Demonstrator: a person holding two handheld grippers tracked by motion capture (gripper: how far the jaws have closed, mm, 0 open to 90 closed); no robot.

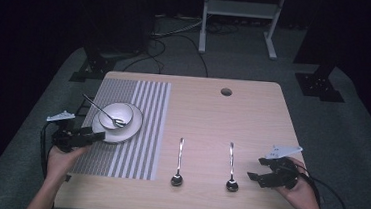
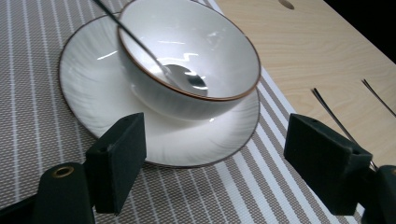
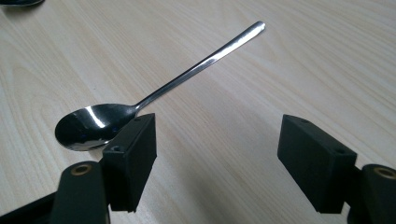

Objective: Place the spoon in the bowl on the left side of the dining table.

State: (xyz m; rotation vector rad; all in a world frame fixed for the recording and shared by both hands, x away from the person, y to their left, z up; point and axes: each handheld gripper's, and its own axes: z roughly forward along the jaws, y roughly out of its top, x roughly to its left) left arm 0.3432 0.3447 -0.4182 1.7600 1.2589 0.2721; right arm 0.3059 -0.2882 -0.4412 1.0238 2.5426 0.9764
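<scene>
both sets of fingers stand wide apart and hold nothing: the left gripper (image 1: 98, 136) has its pads (image 2: 116, 163) just short of the plate (image 2: 93, 112) at its 7 o'clock, the right gripper (image 3: 217, 158) just right of a spoon (image 3: 140, 105) lying on the table (image 1: 203, 111). a third spoon (image 2: 154, 58) already leans in the bowl (image 2: 205, 51), handle toward 10 o'clock, so the two by the placemat (image 1: 146, 131) probably go next.
</scene>
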